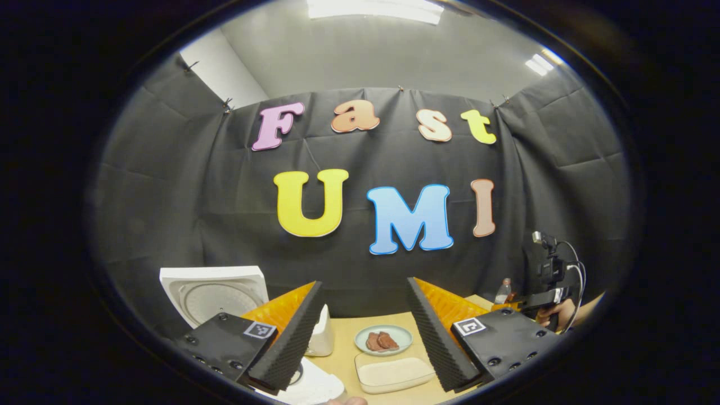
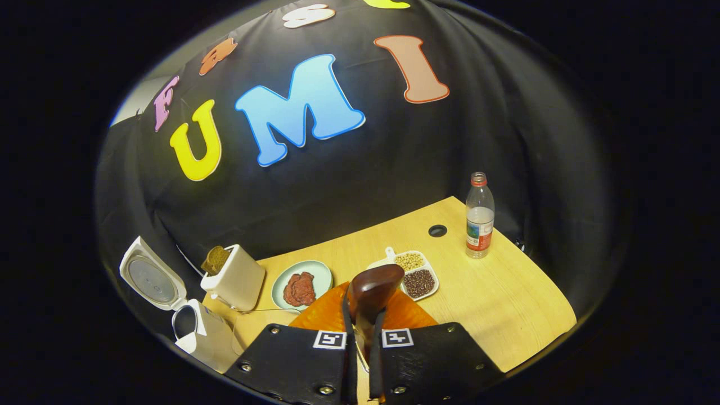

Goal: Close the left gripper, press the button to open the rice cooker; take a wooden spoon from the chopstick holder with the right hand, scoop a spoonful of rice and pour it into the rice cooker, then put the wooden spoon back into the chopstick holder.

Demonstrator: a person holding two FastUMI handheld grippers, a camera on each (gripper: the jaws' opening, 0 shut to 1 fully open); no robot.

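So the right tongs point(image 2: 361, 337) are clamped tight on the wooden spoon point(image 2: 372, 292), both fingers squeezing the handle with basically no gap left. The spoon's long axis runs straight out ahead along the fingers, bowl end pointing away and up, hanging above the bench point(image 2: 506, 292). Just past the bowl sits a split dish of beans point(image 2: 416, 273), and to the left of that a plate of red stuff point(image 2: 301, 287). Further left there's a toaster point(image 2: 236, 278) with a slice sticking out, then the rice cooker point(image 2: 197, 332) with its lid point(image 2: 151, 281) flipped up, down near the bench's left edge. A water bottle point(image 2: 479, 216) stands well off to the right, with lots of bare bench around it before the right edge drops off.

The left tongs point(image 1: 360, 337) are spread wide, holding nothing. Between the fingers you can see the plate and a shallow tray of rice point(image 1: 394, 372) just ahead. The cooker lid is up to the left.
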